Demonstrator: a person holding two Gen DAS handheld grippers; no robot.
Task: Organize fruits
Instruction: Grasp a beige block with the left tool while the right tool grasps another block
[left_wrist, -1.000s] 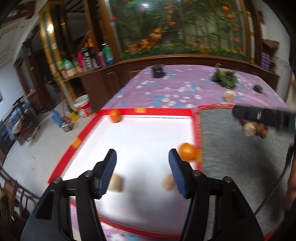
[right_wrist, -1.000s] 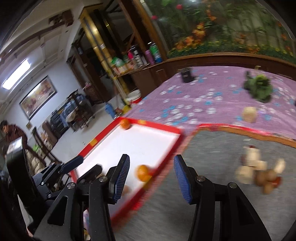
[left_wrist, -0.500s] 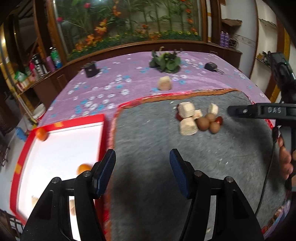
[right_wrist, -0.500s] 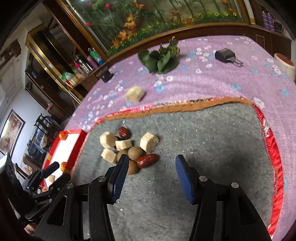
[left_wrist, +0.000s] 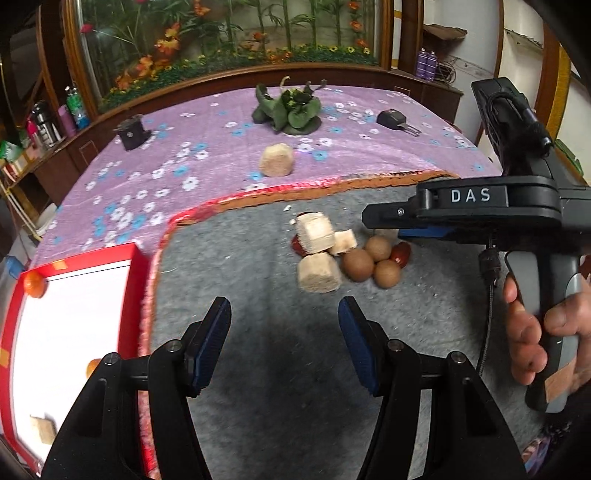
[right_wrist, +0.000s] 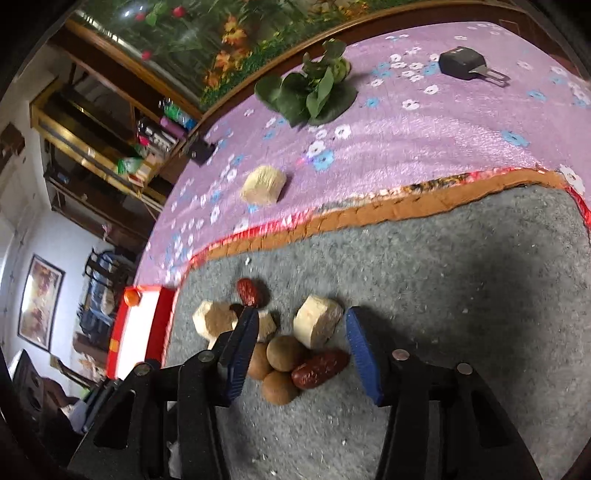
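A pile of fruit lies on the grey mat (left_wrist: 258, 369): pale sugarcane chunks (left_wrist: 318, 274), brown round longans (left_wrist: 357, 264) and red dates (left_wrist: 400, 253). My right gripper (right_wrist: 301, 345) is open and low over the pile, its jaws either side of a pale chunk (right_wrist: 318, 325), longans (right_wrist: 285, 352) and a red date (right_wrist: 320, 368). My left gripper (left_wrist: 284, 341) is open and empty, held above the mat nearer than the pile. The red-rimmed white tray (left_wrist: 127, 295) at left holds oranges (left_wrist: 34, 285) and a pale chunk (left_wrist: 43, 428).
A lone pale chunk (left_wrist: 277, 160) lies on the purple flowered cloth behind the mat. Further back are a green plant (left_wrist: 290, 109), a black box (left_wrist: 131, 133) and a black key fob (left_wrist: 392, 119). The floor drops off left of the tray.
Both grippers swung right from the tray to the grey mat. The right gripper came down over the fruit pile; both stayed open.
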